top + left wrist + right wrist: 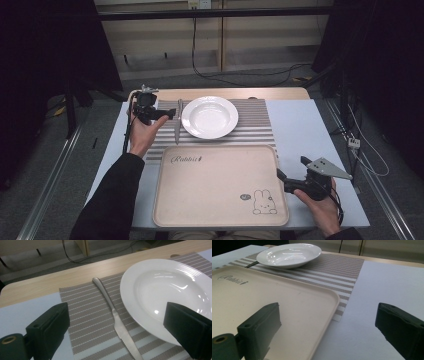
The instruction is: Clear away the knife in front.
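In the high view, a table knife point(177, 121) was seen lying flat on a striped placemat point(250, 131), just beside the left rim of a white plate point(210, 117). The left gripper point(172, 114) was held close over the knife's far end, with the left hand point(142, 131) turned palm up. Nothing had been lifted yet, so the picking up was judged to be still ahead. A beige tray point(220, 186) with a rabbit picture lay bare nearer the person. The right gripper point(292, 167) was held low beside the tray's right edge.

In the left gripper view, the jaws were spread wide apart. The knife point(117, 322) was seen between them, untouched, next to the plate point(167, 297).

In the right gripper view, the jaws were also wide apart and held nothing. The tray's corner point(322, 305) was below them, and the plate point(289, 255) was well apart.
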